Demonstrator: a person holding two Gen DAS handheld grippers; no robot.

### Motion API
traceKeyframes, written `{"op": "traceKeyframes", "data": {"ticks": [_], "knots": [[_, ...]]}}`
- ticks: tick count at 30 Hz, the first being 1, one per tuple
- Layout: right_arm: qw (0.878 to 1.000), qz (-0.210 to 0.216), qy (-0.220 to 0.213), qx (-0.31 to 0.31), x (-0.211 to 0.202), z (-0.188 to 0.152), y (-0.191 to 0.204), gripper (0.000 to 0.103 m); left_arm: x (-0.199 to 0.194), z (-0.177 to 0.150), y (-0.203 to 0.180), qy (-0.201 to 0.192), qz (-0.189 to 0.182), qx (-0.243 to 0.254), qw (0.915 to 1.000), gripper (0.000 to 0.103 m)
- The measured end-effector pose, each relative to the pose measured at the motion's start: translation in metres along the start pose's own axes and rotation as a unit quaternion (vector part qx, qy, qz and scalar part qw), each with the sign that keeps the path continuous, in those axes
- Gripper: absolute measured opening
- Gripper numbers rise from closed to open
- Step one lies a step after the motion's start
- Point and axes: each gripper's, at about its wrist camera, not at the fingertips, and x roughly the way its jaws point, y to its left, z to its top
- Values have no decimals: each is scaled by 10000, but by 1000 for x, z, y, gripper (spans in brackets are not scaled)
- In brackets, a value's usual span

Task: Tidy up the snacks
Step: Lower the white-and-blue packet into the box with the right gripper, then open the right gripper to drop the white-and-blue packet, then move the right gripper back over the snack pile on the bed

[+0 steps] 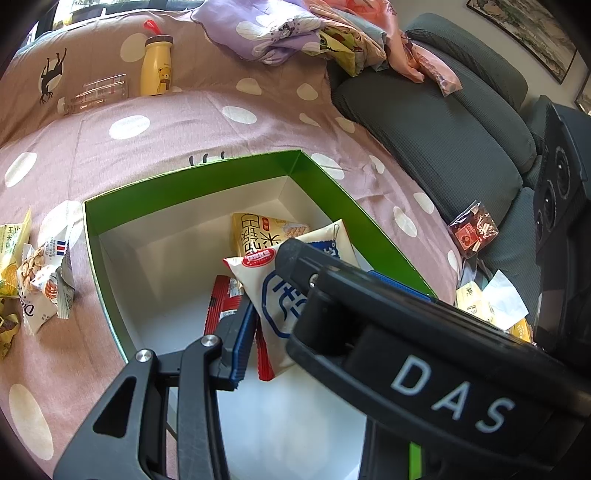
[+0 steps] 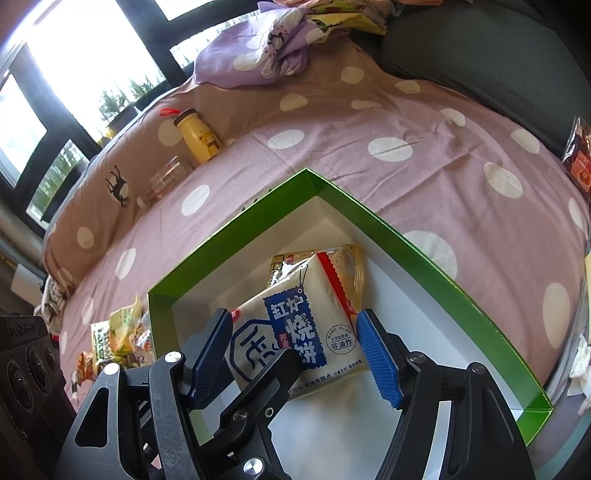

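A green box [image 1: 192, 184] with a white inside lies open on the spotted bedspread; it also shows in the right wrist view [image 2: 424, 254]. Inside lie a cream snack packet with a blue label [image 2: 295, 332] [image 1: 273, 295], a yellow packet [image 1: 255, 229] and a red packet [image 1: 221, 306]. My right gripper [image 2: 295, 354] is open over the cream packet, a blue pad on each side, not touching it. My left gripper [image 1: 314, 314] hangs over the box; its left blue pad [image 1: 240, 339] shows, and the right gripper's body hides its other finger.
Several loose snack packets [image 1: 40, 273] lie left of the box, also seen in the right wrist view [image 2: 114, 339]. A yellow bottle [image 1: 157, 62] and a clear bottle [image 1: 92, 96] lie at the far side. A red packet [image 1: 472, 229] rests on the grey sofa [image 1: 443, 122]. Piled bedding [image 1: 295, 26] is behind.
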Motion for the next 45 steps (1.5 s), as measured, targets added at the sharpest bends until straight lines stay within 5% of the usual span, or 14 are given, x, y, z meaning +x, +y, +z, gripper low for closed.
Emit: {"op": "traceKeyframes", "data": {"ticks": [26, 36, 45], "knots": [[9999, -130, -16, 7, -4, -2, -2, 73, -3, -3, -1, -36, 67, -16, 10000, 40], [9988, 94, -323, -341, -20, -6, 33, 77, -64, -11, 32, -639, 308, -265, 9971, 58], [9936, 599, -396, -871, -22, -20, 83, 85, -140, -40, 96, -1150, 1263, -528, 9839, 77]]}}
